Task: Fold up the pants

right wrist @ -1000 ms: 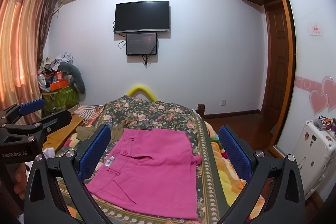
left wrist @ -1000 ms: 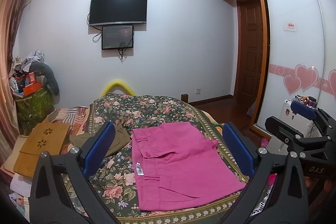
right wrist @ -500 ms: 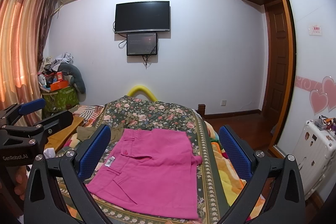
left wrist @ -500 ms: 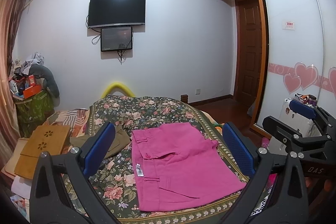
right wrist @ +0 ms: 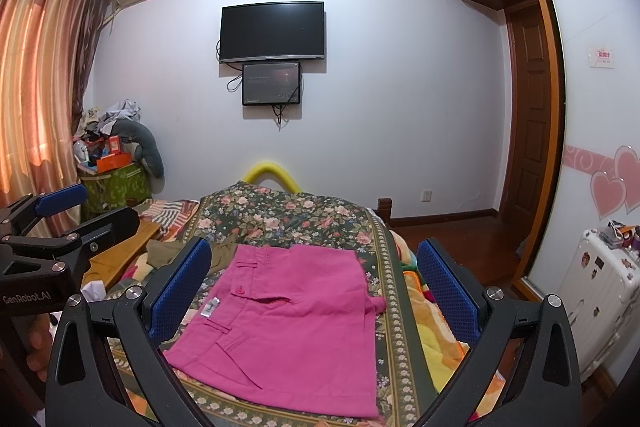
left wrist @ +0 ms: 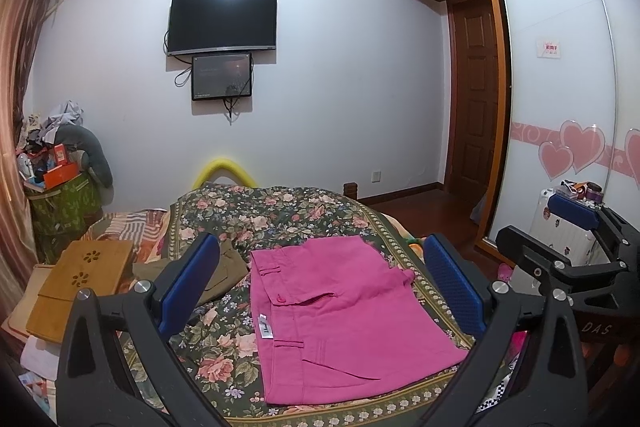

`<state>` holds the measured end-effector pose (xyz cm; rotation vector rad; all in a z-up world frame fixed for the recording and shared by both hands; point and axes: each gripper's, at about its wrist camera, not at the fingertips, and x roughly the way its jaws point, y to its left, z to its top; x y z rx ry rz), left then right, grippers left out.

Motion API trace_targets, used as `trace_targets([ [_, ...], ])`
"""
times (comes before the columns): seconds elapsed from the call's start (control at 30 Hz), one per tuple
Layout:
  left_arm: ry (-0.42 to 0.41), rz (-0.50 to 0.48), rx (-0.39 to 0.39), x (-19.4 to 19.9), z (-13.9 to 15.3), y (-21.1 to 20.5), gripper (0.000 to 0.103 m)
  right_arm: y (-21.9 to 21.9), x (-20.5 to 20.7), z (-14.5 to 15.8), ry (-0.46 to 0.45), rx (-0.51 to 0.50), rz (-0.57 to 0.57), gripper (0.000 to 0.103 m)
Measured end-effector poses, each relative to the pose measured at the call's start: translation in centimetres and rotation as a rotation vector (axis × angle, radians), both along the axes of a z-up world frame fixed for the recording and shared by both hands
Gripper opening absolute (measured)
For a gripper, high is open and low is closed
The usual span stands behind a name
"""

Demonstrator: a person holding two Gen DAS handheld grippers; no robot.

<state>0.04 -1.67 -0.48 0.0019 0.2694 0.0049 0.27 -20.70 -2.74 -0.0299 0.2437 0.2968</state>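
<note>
Olive garment [left wrist: 224,273] partly behind left pad, label [left wrist: 265,327] unreadable

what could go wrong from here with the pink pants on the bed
1. The pink pants lie close to the bed's near edge, so a careless pinch might drag them off the floral bedspread.
2. The olive garment lies right beside the waistband; the left gripper, open and above the bed, could catch it too.
3. The right gripper is also open and holds nothing; a grip on the top layer alone may undo the fold.
</note>
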Motion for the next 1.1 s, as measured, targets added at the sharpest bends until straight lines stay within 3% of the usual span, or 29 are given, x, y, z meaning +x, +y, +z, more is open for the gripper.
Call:
trace_targets([
  [0.3, 0.005, 0.009, 0.006, 0.3, -0.1, 0.1, 0.103, 0.2, 0.2, -0.1, 0.006, -0.006, 0.002, 0.102],
  [0.5, 0.050, 0.021, 0.017, 2.3, -1.2, 0.5, 0.103, 0.0, 1.6, -1.0, 0.045, -0.006, -0.002, 0.102],
  [0.87, 0.284, 0.055, -0.025, 10.4, -7.4, 3.6, 0.103, -1.7, 7.5, -6.6, 0.207, -0.063, -0.079, 0.102],
  [1.1, 0.423, 0.083, 0.021, 15.6, -12.5, 5.3, 0.103, -3.2, 11.3, -10.4, 0.332, -0.133, -0.107, 0.102],
])
